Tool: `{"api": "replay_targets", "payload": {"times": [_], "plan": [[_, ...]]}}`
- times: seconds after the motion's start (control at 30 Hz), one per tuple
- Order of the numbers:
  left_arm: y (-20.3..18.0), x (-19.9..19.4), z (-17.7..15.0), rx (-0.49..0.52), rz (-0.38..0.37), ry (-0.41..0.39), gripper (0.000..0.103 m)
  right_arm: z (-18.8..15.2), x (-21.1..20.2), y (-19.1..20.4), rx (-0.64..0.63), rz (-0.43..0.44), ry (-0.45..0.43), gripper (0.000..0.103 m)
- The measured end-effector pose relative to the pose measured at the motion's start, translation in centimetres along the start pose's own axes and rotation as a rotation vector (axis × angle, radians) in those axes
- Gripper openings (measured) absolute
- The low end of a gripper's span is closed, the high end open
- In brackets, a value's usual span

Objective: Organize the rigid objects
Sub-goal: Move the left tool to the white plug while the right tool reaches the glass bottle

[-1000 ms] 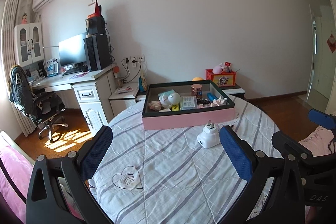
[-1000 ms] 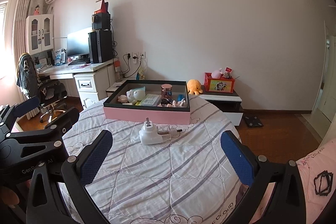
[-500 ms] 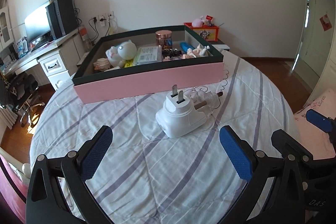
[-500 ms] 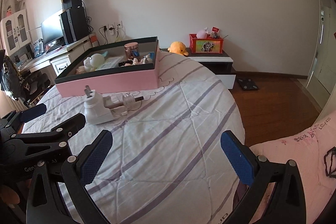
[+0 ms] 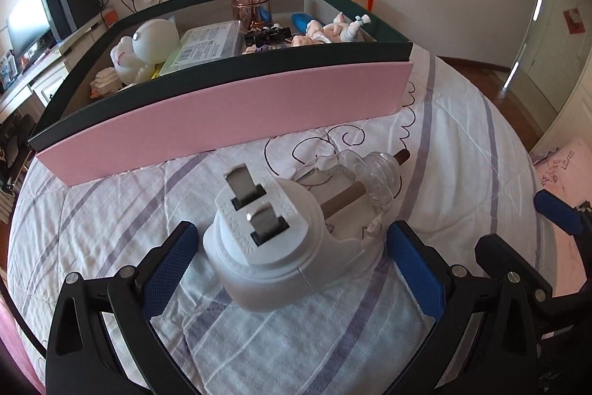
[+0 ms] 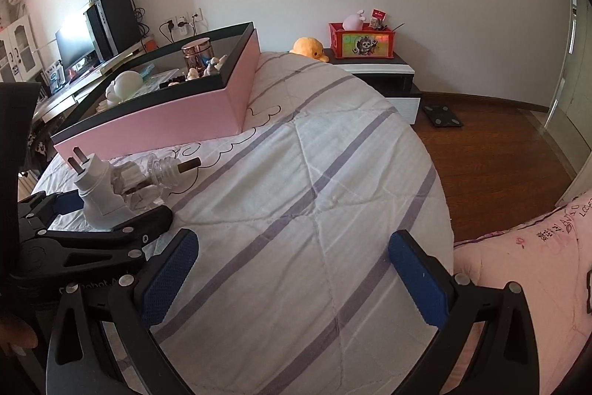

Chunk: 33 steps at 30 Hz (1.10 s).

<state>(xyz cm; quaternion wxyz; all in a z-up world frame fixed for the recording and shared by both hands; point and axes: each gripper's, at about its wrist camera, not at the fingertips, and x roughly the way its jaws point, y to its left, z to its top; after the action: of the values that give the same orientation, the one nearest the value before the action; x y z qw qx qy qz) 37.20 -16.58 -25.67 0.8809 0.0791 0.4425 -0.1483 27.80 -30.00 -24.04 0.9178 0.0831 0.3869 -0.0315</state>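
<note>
The white plug-in device with two metal prongs [image 5: 266, 243] hides the quilt under it and the near end of the clear glass bottle [image 5: 370, 187] fitted into it; whether the left gripper's blue pads [image 5: 168, 265] touch its body cannot be told. In the right wrist view, the left gripper's black frame [image 6: 92, 239] covers the device's base at nine o'clock. The pink box with dark green rim [image 5: 222, 113] screens its floor and the lower parts of its contents; the small dark items beside the copper-coloured jar [image 5: 249, 6] are too small to identify. A hand at the lower left edge is cut off.
</note>
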Motion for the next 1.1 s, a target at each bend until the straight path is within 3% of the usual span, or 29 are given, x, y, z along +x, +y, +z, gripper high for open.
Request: {"api": "replay_targets", "payload": {"times": [0.07, 0.2, 0.67, 0.8, 0.93, 1.1], "plan": [[0.2, -0.3, 0.1, -0.004, -0.031, -0.020, 0.087, 0.1, 0.1, 0.2, -0.009, -0.007, 0.003, 0.103], [0.5, -1.0, -0.4, 0.008, -0.041, -0.032, 0.079, 0.3, 0.1, 0.4, -0.020, -0.016, 0.015, 0.103], [5.1, -3.6, -3.6, -0.020, -0.124, -0.035, 0.079, 0.1, -0.2, 3.2, -0.065, -0.005, 0.037, 0.103], [6.4, -4.3, -4.5, -0.029, -0.133, -0.039, 0.084, 0.0, -0.2, 4.3, -0.083, 0.017, 0.043, 0.103], [7.6, -5.0, -5.4, -0.028, -0.123, -0.050, 0.097, 0.1, -0.2, 5.7, -0.110, 0.037, 0.050, 0.103], [9.8, -5.3, -6.1, -0.077, -0.126, -0.053, 0.098, 0.2, 0.0, 7.1, -0.146, 0.085, 0.056, 0.103]]}}
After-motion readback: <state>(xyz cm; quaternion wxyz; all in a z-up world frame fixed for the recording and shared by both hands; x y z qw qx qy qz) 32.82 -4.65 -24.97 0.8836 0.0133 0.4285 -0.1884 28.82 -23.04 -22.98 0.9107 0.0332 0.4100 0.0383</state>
